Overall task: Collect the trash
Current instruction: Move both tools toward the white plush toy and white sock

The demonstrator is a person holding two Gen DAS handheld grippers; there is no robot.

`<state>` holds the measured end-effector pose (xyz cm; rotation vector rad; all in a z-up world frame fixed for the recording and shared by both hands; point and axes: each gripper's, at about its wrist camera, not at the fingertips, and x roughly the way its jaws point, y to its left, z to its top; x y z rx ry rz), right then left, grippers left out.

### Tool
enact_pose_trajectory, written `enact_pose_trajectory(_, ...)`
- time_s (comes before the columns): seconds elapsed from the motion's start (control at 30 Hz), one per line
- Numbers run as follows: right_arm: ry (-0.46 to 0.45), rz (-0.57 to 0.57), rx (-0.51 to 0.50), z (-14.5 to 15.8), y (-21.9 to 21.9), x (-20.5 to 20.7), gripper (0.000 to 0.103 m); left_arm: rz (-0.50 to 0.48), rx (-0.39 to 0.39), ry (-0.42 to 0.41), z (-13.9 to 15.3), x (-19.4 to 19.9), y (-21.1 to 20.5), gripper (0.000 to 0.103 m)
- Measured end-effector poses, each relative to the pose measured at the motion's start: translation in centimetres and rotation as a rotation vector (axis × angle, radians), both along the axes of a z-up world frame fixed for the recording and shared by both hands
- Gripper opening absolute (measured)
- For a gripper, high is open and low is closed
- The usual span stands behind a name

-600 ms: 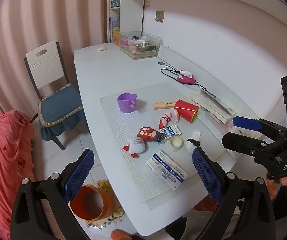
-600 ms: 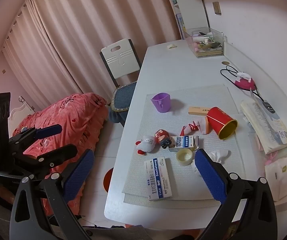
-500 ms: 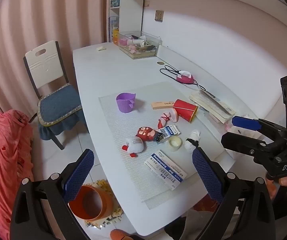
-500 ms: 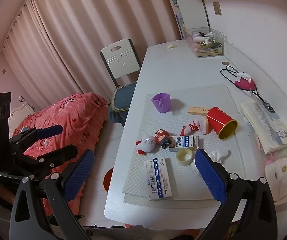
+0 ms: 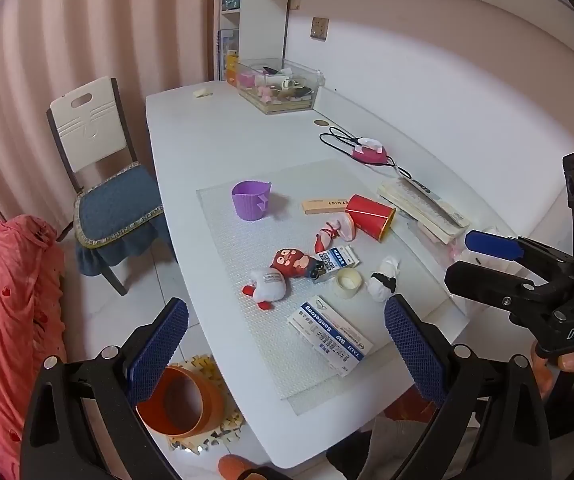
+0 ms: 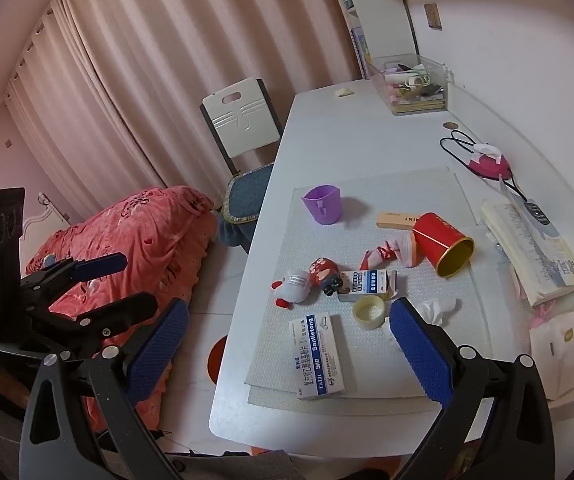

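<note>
containers first: clear plastic box [image 5: 278, 85] at the far end of the white desk [image 5: 191, 140] holds a jumble of small pink and white items on top of a flat book-like layer; what each is cannot be told. purple cup [image 5: 251, 200] stands upright on the textured mat [image 5: 243, 280], its inside looking bare. red can [image 6: 443, 249] lies on its side on the mat, gold-lined mouth open toward the near edge, nothing visible in it. orange bin [image 5: 181, 404] sits on the floor beside the desk's near corner, with nothing showing in the part of its inside that is in view.

trash on the mat: crumpled white tissue [image 6: 435, 307] near the right edge, just beside a roll of clear tape [image 6: 369, 311]; a flat white-and-blue medicine box [image 6: 319, 360] close to the front; a smaller blue-printed carton [image 6: 369, 284] touching a red-faced doll [image 6: 324, 270]; a torn pink-and-red wrapper [image 6: 387, 250] against the can.

left gripper [image 5: 287, 352] hovers above the desk's near edge, tongs spread wide, pinching nothing. right gripper [image 6: 287, 354] likewise spread wide and empty, over the medicine box.
</note>
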<state>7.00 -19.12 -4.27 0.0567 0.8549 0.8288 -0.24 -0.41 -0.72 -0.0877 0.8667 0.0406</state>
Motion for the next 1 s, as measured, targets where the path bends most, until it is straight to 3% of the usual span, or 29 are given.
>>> enact_pose_trajectory(0.7,0.002,-0.008,-0.002,-0.5,-0.2,0.0,0.099,0.003,0.008,0.057,-0.8,0.3,0.2,0.097)
enact_pose_trajectory(1.0,0.048,-0.037,-0.013,-1.3,-0.8,0.8,0.099,-0.034,-0.021,0.078,-1.6,0.9,0.3,0.097)
